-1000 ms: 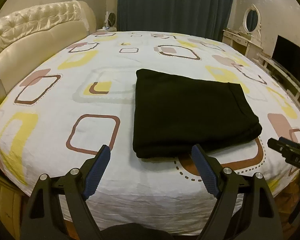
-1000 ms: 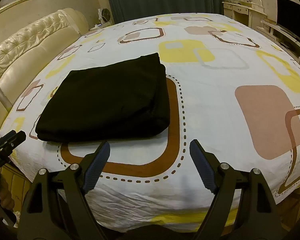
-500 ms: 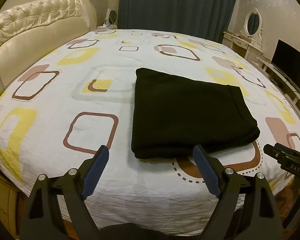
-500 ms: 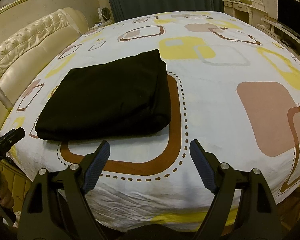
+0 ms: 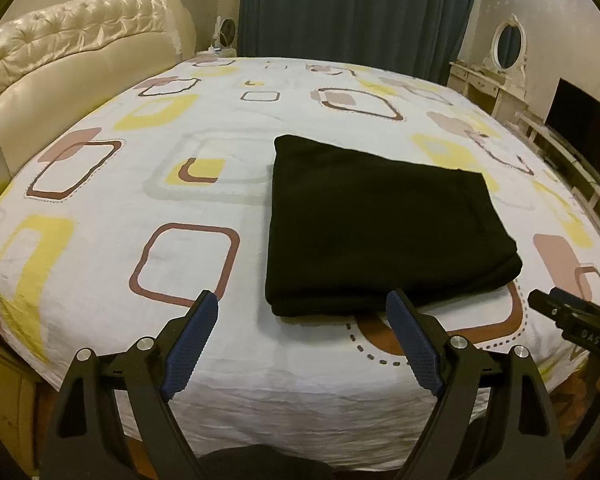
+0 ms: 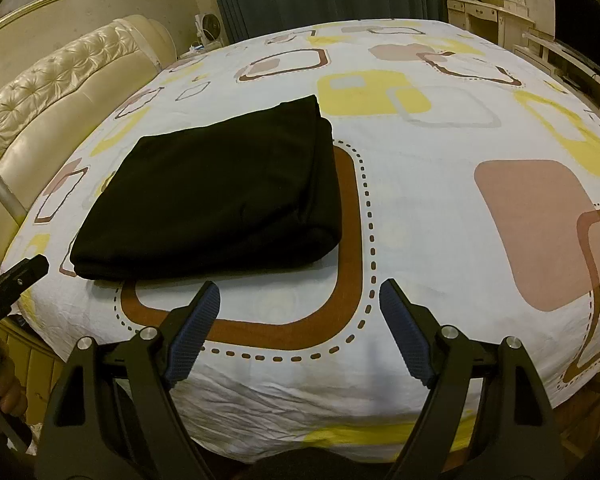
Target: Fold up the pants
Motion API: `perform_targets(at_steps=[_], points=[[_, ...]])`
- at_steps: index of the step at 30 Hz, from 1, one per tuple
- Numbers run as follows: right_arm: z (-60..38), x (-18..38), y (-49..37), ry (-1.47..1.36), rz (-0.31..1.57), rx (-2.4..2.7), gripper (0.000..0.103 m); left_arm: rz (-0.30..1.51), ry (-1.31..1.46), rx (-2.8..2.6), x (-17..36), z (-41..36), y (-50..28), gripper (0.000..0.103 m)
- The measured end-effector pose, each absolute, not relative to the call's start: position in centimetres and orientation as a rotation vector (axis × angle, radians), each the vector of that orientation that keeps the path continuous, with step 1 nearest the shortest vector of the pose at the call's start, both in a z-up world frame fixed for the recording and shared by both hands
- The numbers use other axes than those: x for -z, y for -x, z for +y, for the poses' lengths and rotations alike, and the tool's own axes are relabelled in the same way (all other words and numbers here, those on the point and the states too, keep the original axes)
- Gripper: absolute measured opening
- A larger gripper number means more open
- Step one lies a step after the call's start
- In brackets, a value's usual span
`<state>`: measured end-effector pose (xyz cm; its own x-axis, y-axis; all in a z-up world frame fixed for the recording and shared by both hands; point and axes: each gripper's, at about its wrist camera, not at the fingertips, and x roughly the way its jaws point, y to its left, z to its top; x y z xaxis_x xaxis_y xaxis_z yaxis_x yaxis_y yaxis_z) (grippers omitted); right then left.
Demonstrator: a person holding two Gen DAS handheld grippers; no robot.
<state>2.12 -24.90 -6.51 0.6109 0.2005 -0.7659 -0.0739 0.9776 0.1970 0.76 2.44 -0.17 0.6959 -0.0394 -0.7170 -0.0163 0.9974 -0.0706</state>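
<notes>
On the bed [image 5: 100, 208], near its front edge: your black pants [image 5: 380, 232] are folded into a neat flat rectangle.

You've got the left hand-held gripper [image 5: 302, 332] spread wide with nothing between the blue pads [image 5: 188, 344], hovering just short of the pants' near-left corner, not touching. Your right hand-held gripper [image 6: 298, 322] is wide too and empty, sitting past the pants' near-right corner, over the brown dotted square on the sheet [image 6: 420, 152]. Relative to the pants, the cream tufted headboard [image 5: 72, 52] is off to their left, the dark curtain [image 5: 352, 12] is behind them, and the white vanity with its oval mirror [image 5: 508, 44] is back-right of them.
</notes>
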Motion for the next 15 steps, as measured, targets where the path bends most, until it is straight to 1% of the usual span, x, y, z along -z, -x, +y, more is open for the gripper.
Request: perform_targets(at_steps=[15], points=[[-24.81, 6.72, -2.06, -0.158, 0.913, -0.163, 0.082, 0.798, 0.075, 0.004, 0.23, 2.47, -0.72, 0.085]])
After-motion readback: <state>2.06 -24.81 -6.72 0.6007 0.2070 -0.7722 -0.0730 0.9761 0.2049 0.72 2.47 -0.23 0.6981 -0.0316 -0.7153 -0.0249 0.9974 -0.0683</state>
